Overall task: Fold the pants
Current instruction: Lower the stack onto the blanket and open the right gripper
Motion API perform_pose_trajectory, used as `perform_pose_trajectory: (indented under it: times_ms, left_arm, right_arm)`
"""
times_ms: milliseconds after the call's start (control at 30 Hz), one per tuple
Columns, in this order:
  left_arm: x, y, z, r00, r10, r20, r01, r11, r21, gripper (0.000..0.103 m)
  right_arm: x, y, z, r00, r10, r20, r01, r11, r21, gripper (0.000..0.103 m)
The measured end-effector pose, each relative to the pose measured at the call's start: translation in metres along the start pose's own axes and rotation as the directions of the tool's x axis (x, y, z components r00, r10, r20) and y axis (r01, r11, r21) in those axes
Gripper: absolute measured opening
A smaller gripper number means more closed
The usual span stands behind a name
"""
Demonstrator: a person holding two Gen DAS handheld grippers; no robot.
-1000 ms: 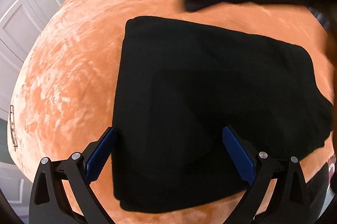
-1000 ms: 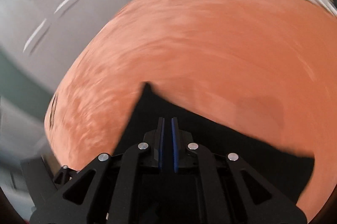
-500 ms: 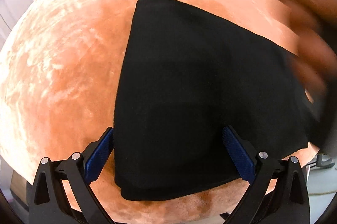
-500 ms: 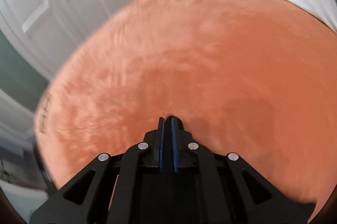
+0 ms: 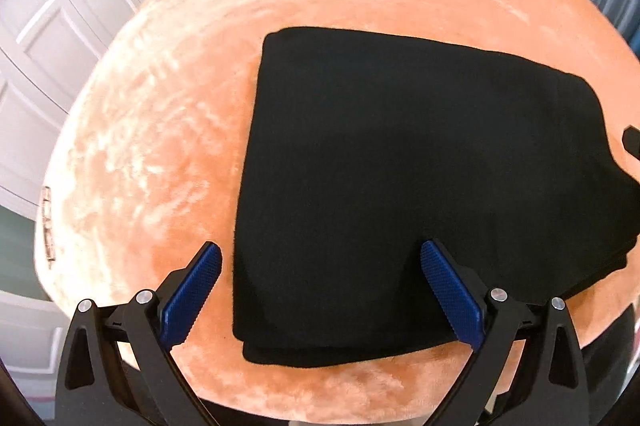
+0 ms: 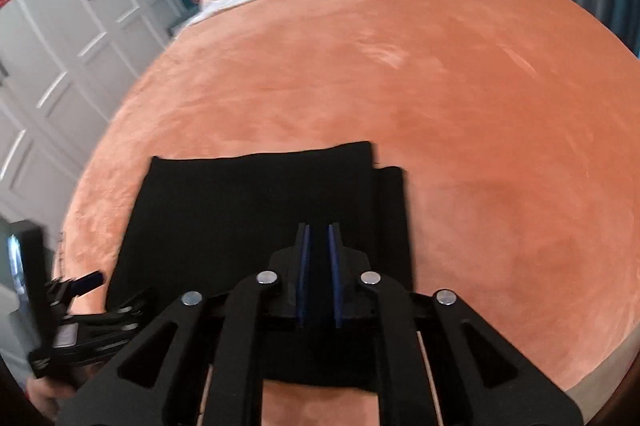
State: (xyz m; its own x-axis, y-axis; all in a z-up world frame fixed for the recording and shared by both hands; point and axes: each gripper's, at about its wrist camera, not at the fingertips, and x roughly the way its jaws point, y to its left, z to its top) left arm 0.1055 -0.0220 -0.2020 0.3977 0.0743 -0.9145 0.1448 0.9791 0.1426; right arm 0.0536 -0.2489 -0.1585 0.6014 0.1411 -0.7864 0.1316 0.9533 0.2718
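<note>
Black pants [image 5: 400, 166], folded into a compact layered rectangle, lie flat on the orange plush blanket [image 5: 160, 130], one lower layer protruding slightly at the right edge. Left gripper [image 5: 320, 290]: jaws wide apart, hovering above the near edge, holding nothing. Right gripper [image 6: 319, 278]: jaws narrow, nearly closed, apparently empty. Folding appears essentially complete; at most, edge alignment remains.
</note>
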Motion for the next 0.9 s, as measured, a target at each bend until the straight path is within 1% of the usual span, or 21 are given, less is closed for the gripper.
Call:
perform_pose_trajectory:
  times_ms: [33, 67, 100, 133, 200, 233, 267, 300, 333, 367, 400, 467, 500, 533, 600, 633, 667, 700, 733, 800, 900]
  left_arm:
    - [-0.001, -0.002, 0.0, 1.0, 0.012, -0.001, -0.012, 1.0, 0.0, 0.098]
    - [-0.004, -0.004, -0.001, 1.0, 0.023, -0.001, -0.023, 1.0, -0.001, 0.098]
    - [-0.005, -0.007, -0.001, 1.0, 0.022, 0.0, -0.022, 1.0, 0.0, 0.098]
    - [-0.008, -0.007, -0.004, 1.0, 0.023, -0.001, -0.023, 1.0, 0.003, 0.098]
    - [-0.006, -0.011, -0.001, 0.999, 0.049, 0.002, -0.049, 0.999, 0.013, 0.098]
    - [-0.008, -0.01, -0.005, 0.998, 0.056, 0.003, -0.056, 0.998, 0.016, 0.098]
    - [-0.01, -0.005, -0.012, 0.998, 0.061, 0.002, -0.061, 0.998, 0.015, 0.098]
    - [-0.011, -0.004, -0.012, 0.998, 0.064, 0.002, -0.064, 0.998, 0.013, 0.098]
    - [-0.012, -0.005, -0.013, 0.998, 0.07, 0.002, -0.07, 0.997, 0.012, 0.098]
    - [-0.012, -0.005, -0.013, 0.997, 0.074, 0.0, -0.074, 0.997, 0.013, 0.098]
    - [-0.013, -0.007, -0.012, 0.997, 0.079, -0.001, -0.079, 0.997, 0.016, 0.098]
    - [-0.015, -0.01, -0.013, 0.995, 0.095, 0.003, -0.096, 0.995, 0.031, 0.098]
    - [-0.017, -0.011, -0.015, 0.994, 0.105, 0.009, -0.105, 0.994, 0.041, 0.098]
    - [-0.018, -0.011, -0.016, 0.994, 0.112, 0.011, -0.112, 0.993, 0.044, 0.098]
    - [-0.022, -0.011, -0.019, 0.993, 0.115, 0.008, -0.115, 0.993, 0.033, 0.098]
    - [-0.023, -0.009, -0.02, 0.994, 0.112, 0.006, -0.112, 0.993, 0.024, 0.098]
    - [-0.026, -0.007, -0.022, 0.994, 0.107, 0.005, -0.107, 0.994, 0.014, 0.098]
    - [-0.025, -0.004, -0.023, 0.994, 0.105, 0.004, -0.105, 0.994, 0.011, 0.098]
    - [-0.027, -0.002, -0.025, 0.994, 0.108, 0.002, -0.108, 0.994, 0.008, 0.098]
    - [-0.028, 0.004, -0.025, 0.993, 0.118, 0.002, -0.118, 0.993, 0.004, 0.098]
    - [-0.027, 0.012, -0.028, 0.993, 0.119, -0.007, -0.119, 0.993, -0.019, 0.098]
  right_arm:
    - [0.005, 0.002, -0.005, 1.0, 0.003, -0.018, -0.003, 1.0, -0.016, 0.017]
    - [0.012, -0.002, -0.01, 0.999, -0.017, -0.039, 0.016, 1.0, -0.024, 0.016]
    - [0.024, -0.01, -0.02, 0.995, -0.074, -0.07, 0.072, 0.997, -0.038, 0.016]
    - [0.026, -0.018, -0.028, 0.994, -0.085, -0.064, 0.083, 0.996, -0.043, 0.017]
    - [0.01, -0.024, -0.032, 0.999, -0.036, -0.038, 0.037, 0.999, 0.022, 0.019]
    - [-0.002, -0.028, -0.032, 1.0, -0.017, -0.026, 0.018, 0.999, 0.039, 0.021]
    - [-0.009, -0.026, -0.033, 1.0, 0.0, -0.011, 0.001, 0.999, 0.032, 0.022]
    - [-0.014, -0.024, -0.035, 1.0, -0.002, -0.013, 0.002, 1.0, 0.005, 0.022]
    - [-0.009, -0.024, -0.041, 0.999, -0.019, -0.035, 0.018, 1.0, -0.021, 0.021]
    - [-0.006, -0.027, -0.043, 0.998, -0.03, -0.049, 0.028, 0.999, -0.03, 0.027]
    - [0.006, -0.031, -0.049, 0.997, -0.043, -0.068, 0.042, 0.999, -0.026, 0.031]
    - [0.005, -0.038, -0.051, 0.997, 0.004, -0.071, 0.0, 0.999, 0.052, 0.031]
    - [-0.005, -0.04, -0.048, 0.998, 0.028, -0.059, -0.022, 0.996, 0.091, 0.032]
    - [-0.015, -0.038, -0.046, 0.999, 0.037, -0.038, -0.033, 0.995, 0.092, 0.032]
    - [-0.025, -0.027, -0.044, 0.999, 0.05, -0.012, -0.05, 0.998, 0.049, 0.032]
    - [-0.023, -0.024, -0.044, 0.999, 0.045, -0.023, -0.044, 0.999, 0.027, 0.031]
    - [-0.019, -0.024, -0.046, 0.999, 0.015, -0.042, -0.015, 1.0, 0.008, 0.032]
    - [-0.015, -0.026, -0.049, 0.998, -0.001, -0.058, 0.001, 1.0, 0.008, 0.033]
    - [-0.014, -0.031, -0.052, 0.997, 0.005, -0.073, -0.003, 1.0, 0.028, 0.033]
    - [-0.022, -0.036, -0.057, 0.997, 0.028, -0.065, -0.024, 0.997, 0.067, 0.033]
    - [-0.03, -0.022, -0.054, 0.999, 0.01, -0.037, -0.009, 1.0, 0.014, 0.033]
